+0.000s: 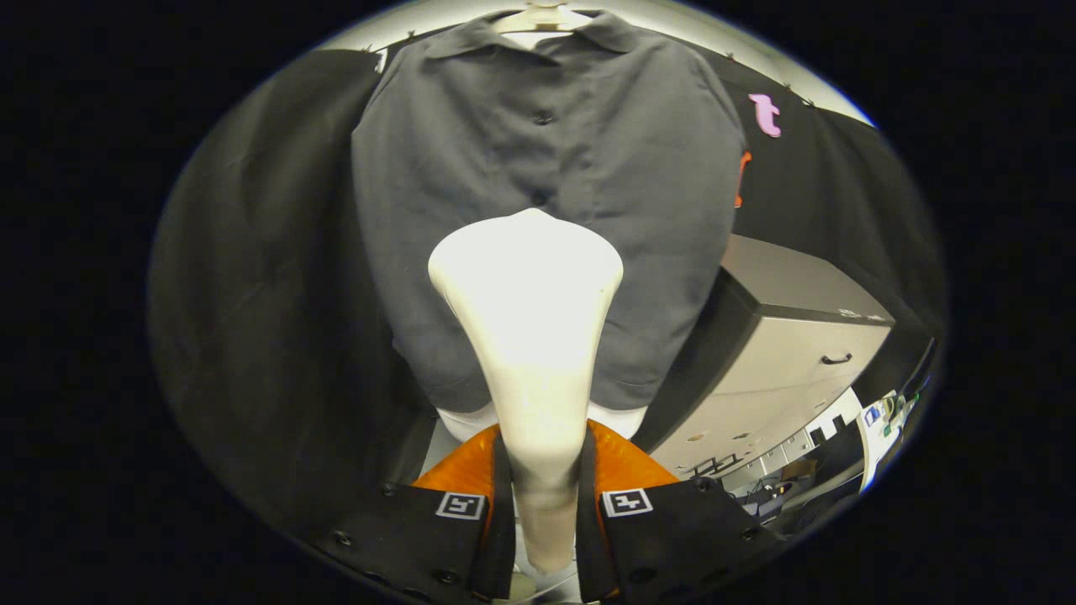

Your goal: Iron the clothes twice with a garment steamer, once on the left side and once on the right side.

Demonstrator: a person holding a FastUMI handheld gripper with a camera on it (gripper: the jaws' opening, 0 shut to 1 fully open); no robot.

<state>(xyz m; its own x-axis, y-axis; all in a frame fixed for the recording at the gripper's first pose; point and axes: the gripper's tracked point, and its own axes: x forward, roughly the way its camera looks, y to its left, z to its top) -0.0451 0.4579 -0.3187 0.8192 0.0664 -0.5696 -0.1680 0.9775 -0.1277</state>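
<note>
Your gripper [545, 512] is clamped on the steamer [530, 336], both fingers pressing its handle. Its head points up at the shirt [546, 168] on a hanger [538, 17].

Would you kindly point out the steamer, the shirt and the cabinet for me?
steamer [528, 319]: gripper view, on its wide head.
shirt [471, 168]: gripper view, on the chest.
cabinet [782, 370]: gripper view, on its front.

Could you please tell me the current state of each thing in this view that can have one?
gripper: shut on the steamer's handle.
garment steamer: held upright, head raised before the shirt's lower middle.
shirt: hanging on a hanger, buttoned.
cabinet: drawer closed.
</note>
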